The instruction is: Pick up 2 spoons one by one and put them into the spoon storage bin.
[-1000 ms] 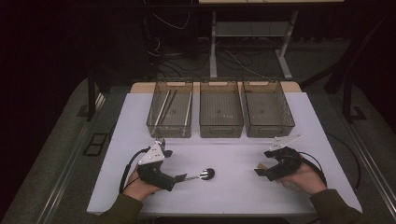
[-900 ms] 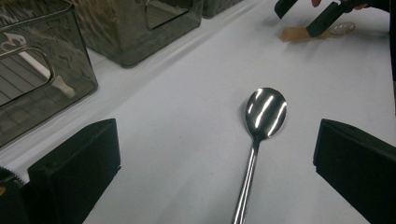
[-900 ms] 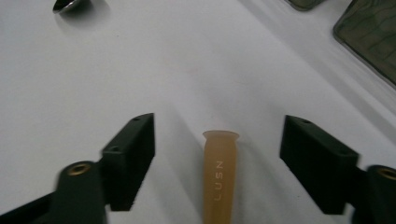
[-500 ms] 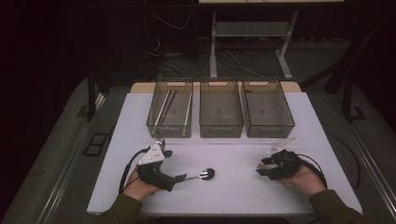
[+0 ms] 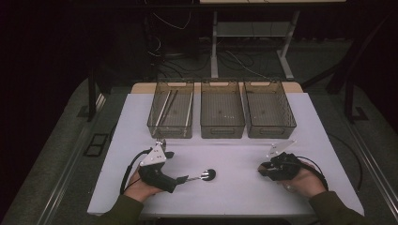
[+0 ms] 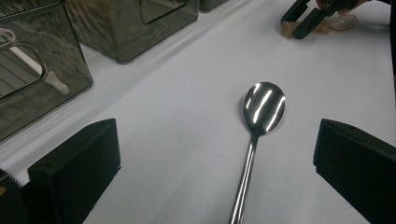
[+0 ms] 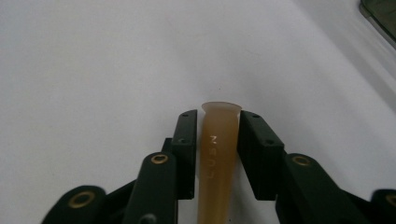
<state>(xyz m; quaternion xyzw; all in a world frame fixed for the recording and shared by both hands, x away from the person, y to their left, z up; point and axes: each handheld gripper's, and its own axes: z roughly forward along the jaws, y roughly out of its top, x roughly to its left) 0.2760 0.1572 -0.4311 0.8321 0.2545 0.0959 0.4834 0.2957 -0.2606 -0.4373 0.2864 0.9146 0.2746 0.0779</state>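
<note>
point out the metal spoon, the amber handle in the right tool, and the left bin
metal spoon (image 6: 264, 105): left gripper view, on its bowl.
amber handle (image 7: 217, 144): right gripper view, mid-shaft.
left bin (image 5: 170, 130): high view, near wall.

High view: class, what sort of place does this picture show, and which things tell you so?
Probably a lab or workshop bench set up for recording: a white table, three clear bins in a row, and loose cables on the dark floor behind.
</note>
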